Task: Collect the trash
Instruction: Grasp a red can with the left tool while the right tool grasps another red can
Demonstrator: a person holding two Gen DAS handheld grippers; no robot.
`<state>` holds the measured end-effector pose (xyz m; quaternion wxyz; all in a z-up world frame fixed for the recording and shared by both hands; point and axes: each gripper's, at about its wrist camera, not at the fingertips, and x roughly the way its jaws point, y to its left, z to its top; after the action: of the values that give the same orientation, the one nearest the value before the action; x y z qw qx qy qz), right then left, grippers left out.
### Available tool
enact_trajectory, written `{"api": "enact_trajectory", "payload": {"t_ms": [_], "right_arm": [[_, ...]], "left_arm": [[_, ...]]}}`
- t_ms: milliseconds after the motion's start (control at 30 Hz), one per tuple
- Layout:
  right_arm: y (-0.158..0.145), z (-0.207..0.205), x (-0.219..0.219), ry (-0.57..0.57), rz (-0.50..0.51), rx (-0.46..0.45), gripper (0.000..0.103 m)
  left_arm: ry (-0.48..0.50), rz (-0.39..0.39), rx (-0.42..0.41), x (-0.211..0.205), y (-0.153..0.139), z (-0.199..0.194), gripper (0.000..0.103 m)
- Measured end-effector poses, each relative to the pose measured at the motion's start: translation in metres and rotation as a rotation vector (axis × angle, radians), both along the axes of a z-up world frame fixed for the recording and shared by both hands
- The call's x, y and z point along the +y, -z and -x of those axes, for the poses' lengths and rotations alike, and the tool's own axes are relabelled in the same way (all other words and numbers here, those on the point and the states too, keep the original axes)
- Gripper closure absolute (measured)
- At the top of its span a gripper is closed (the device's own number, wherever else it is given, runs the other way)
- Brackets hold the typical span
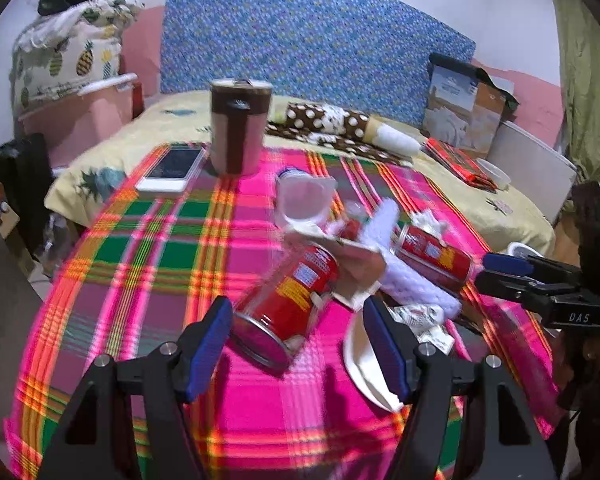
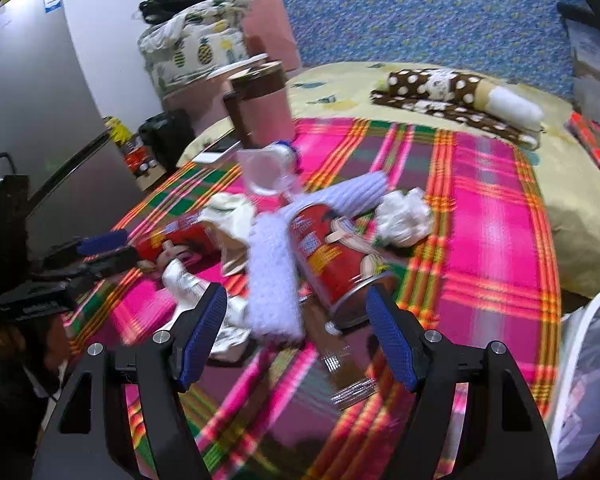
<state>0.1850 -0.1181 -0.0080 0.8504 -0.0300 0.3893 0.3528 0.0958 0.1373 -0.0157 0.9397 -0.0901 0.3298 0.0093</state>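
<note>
Two red cans (image 1: 288, 304) (image 2: 336, 256) lying among wrappers on plaid cloth (image 1: 148, 248) over bed, left gripper (image 1: 300, 352) fingers spread before near can, right gripper (image 2: 296, 340) fingers spread, nothing held.

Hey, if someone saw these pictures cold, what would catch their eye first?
The loud pink plaid cloth covering the bed, with a heap of trash at its middle: two red snack cans lying on their sides. Behind them stands a brown tumbler, with a white phone beside it.

Trash-strewn plaid cloth (image 1: 148, 248) on bed (image 1: 512, 216)
</note>
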Motion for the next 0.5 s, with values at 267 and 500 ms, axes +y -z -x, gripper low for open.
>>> {"api": "enact_trajectory", "payload": {"t_ms": [267,500], "right_arm": [[0.015,-0.022,0.008,0.022,0.05,-0.013,0.03],[0.026,-0.031,0.014,-0.01,0.059,0.026,0.03]], "left_arm": [[0.023,-0.054,0.041,0.014,0.014,-0.031,0.033],[0.061,-0.037,0.083,0.003,0.029,-0.037,0.033]]}}
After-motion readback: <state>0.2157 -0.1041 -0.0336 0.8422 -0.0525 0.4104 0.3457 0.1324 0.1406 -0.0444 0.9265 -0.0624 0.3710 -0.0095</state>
